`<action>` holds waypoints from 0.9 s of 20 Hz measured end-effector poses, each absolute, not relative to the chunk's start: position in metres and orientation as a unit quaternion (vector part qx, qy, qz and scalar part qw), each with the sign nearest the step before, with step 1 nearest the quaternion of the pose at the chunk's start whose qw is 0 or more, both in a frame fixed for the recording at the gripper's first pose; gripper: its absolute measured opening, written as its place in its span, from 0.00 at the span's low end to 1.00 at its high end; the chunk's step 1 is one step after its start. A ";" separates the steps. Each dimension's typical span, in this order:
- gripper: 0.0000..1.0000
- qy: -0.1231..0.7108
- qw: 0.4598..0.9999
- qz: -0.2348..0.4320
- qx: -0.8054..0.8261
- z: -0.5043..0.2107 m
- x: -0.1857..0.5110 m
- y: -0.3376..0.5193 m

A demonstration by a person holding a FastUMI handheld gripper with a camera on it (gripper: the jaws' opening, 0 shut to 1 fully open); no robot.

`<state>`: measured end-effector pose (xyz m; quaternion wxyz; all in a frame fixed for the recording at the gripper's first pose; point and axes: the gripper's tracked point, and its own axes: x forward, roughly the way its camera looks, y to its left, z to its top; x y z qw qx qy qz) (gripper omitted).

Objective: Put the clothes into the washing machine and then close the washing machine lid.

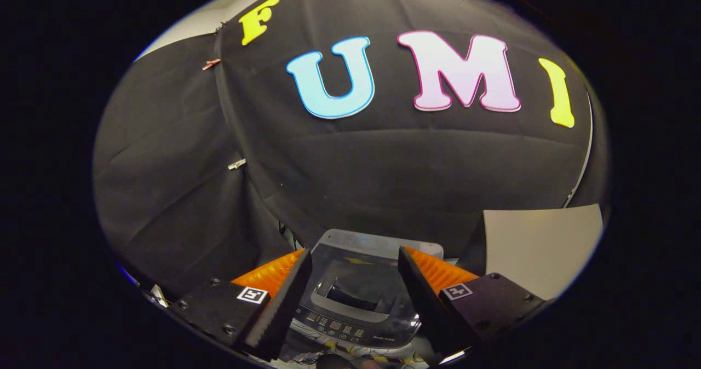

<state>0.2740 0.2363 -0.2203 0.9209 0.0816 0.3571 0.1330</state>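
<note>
A small grey top-loading washing machine (356,298) stands below and ahead of me, seen between my two fingers. Its lid (361,248) looks lowered over the tub, with a handle recess (342,298) and a control panel (339,325) on the near side. My gripper (355,262) hovers above the machine, open, with nothing between its fingers. No garment is visible inside or beside the machine; the fingers hide its left and right sides.
The black cloth wall (350,177) rises directly behind the machine. A pale flat panel (539,243) stands to the right of it. Small clips (237,164) pin the cloth on the left. Cables (350,352) lie in front of the machine.
</note>
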 end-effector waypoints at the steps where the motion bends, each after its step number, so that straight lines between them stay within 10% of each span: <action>1: 0.99 0.343 0.927 0.132 0.076 -0.208 0.266 0.229; 18: 0.98 0.097 0.993 0.052 0.033 -0.048 0.115 0.058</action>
